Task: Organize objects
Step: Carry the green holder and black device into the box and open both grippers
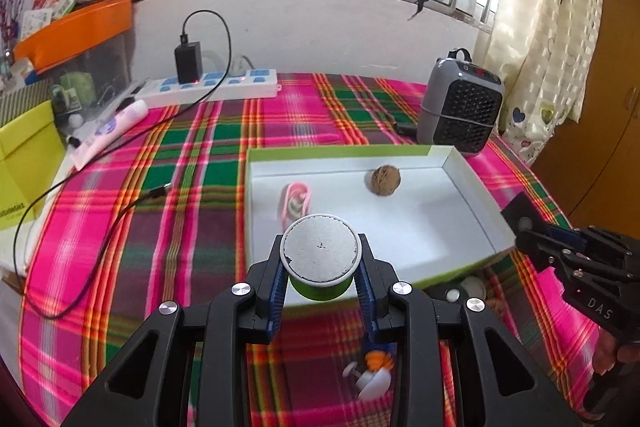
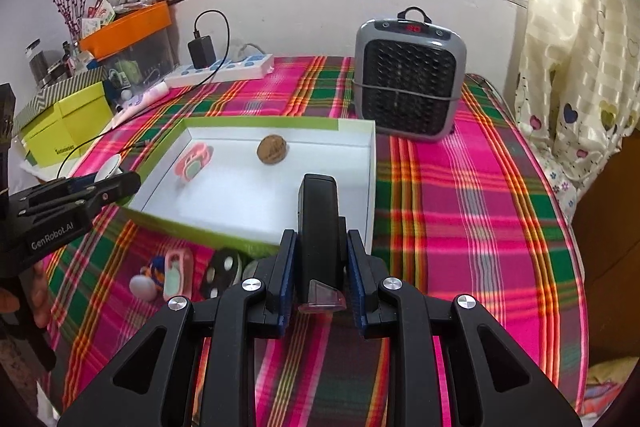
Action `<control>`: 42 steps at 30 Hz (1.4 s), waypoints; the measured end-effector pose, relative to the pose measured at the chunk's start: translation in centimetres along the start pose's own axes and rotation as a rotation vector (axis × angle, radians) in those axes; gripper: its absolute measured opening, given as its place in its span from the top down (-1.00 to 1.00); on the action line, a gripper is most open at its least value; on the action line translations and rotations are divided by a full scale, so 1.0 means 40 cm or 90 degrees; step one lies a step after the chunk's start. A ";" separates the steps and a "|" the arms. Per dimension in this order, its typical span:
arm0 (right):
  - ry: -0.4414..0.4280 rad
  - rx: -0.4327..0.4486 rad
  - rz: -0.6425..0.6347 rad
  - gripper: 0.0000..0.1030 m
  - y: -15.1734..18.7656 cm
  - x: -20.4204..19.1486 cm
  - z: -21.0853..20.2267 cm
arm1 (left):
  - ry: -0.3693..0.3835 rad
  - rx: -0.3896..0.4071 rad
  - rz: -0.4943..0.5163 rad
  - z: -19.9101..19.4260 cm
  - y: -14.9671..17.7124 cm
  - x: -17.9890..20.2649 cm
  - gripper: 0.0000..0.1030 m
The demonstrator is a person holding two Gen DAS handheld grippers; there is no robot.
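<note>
Clamping a green can [image 1: 319, 269] by its sides, left gripper [image 1: 320, 283], blue pads pressed against the can below its grey round lid, hovering over the near rim of the tray [image 1: 472, 187]. Seen from the right wrist as a black body low at the left [image 2: 80, 195], reaching toward the tray's left corner, with fingers of the holding hand just visible at the picture's edge.

Pinching a black stapler [image 2: 318, 227] between narrowed pads, right gripper [image 2: 318, 267], the stapler standing up lengthwise between the fingers, its clear pink end nearest the camera, tip over the tray's near right part. Shown from the left wrist as a black arm entering from the right [image 1: 560, 251], at the tray's right corner.

Lying inside the tray: walnut [image 1: 385, 179] toward the back, pink clip [image 1: 295, 205] to its left, well apart.

Visible only from the right wrist, on the plaid cloth [image 2: 460, 207] before the tray: pink toy [image 2: 176, 273], black disc [image 2: 222, 273], white ball [image 2: 143, 287]. Standing behind the tray, grey heater [image 2: 410, 79]; power strip [image 1: 216, 87] by the wall.
</note>
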State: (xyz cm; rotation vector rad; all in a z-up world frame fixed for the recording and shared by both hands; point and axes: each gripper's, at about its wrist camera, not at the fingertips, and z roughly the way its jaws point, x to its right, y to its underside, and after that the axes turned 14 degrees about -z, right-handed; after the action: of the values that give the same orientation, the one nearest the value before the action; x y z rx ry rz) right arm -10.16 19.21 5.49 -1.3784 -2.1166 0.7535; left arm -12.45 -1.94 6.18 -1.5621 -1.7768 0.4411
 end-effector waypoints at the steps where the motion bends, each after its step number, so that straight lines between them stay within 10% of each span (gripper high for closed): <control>1: -0.004 -0.001 0.002 0.52 -0.006 0.002 0.006 | 0.000 -0.001 0.002 0.006 -0.005 0.005 0.44; 42: 0.006 -0.081 -0.020 0.52 -0.119 0.033 0.273 | -0.001 -0.082 0.023 0.283 -0.085 0.075 0.43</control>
State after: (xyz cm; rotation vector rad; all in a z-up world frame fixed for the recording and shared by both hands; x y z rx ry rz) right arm -21.03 16.91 1.01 -1.4065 -2.2065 0.6083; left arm -22.84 2.47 1.61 -1.6861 -1.8110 0.3504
